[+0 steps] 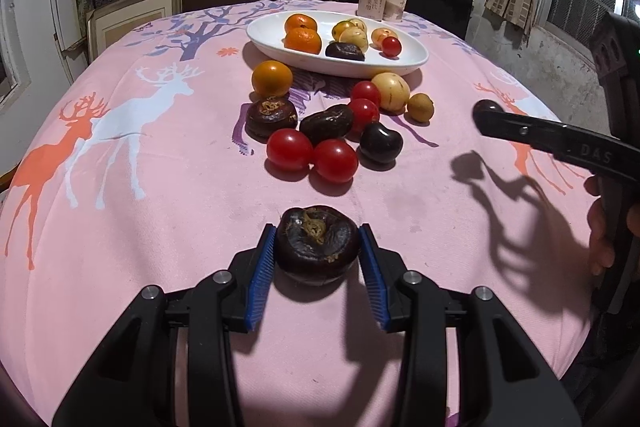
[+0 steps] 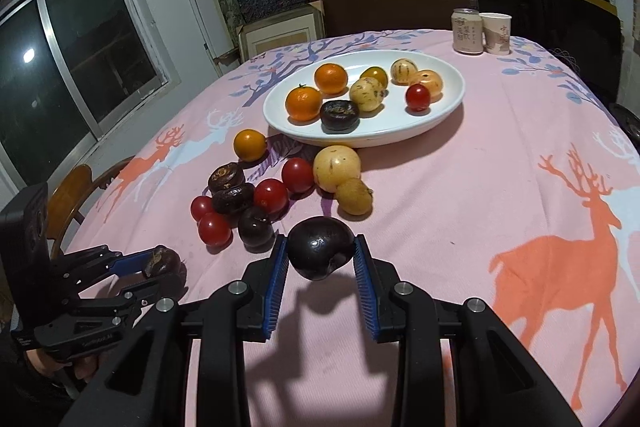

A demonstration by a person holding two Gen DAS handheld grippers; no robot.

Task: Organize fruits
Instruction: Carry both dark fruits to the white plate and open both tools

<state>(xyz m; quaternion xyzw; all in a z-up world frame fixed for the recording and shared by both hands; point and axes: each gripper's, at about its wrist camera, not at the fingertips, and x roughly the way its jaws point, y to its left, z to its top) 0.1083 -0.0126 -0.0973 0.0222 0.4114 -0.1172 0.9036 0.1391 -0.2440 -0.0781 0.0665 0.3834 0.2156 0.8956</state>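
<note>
My left gripper (image 1: 318, 247) is shut on a dark wrinkled fruit (image 1: 317, 243), held just above the cloth; it also shows in the right wrist view (image 2: 162, 261). My right gripper (image 2: 320, 251) is shut on a smooth dark purple fruit (image 2: 320, 247), lifted above the cloth; it shows in the left wrist view (image 1: 486, 111) at the right. A white oval plate (image 1: 400, 65) (image 2: 400, 135) at the table's far side holds oranges, yellow fruits, a dark fruit and a red tomato. A loose pile of red tomatoes (image 1: 290, 149), dark fruits, an orange (image 1: 272, 79) and yellow fruits lies before the plate.
A pink deer-print tablecloth (image 1: 140, 207) covers the table. A can (image 2: 466, 31) and a paper cup (image 2: 496, 33) stand at the far edge behind the plate. A wooden chair (image 2: 74, 191) stands at the left; shelves of boxes fill the back wall.
</note>
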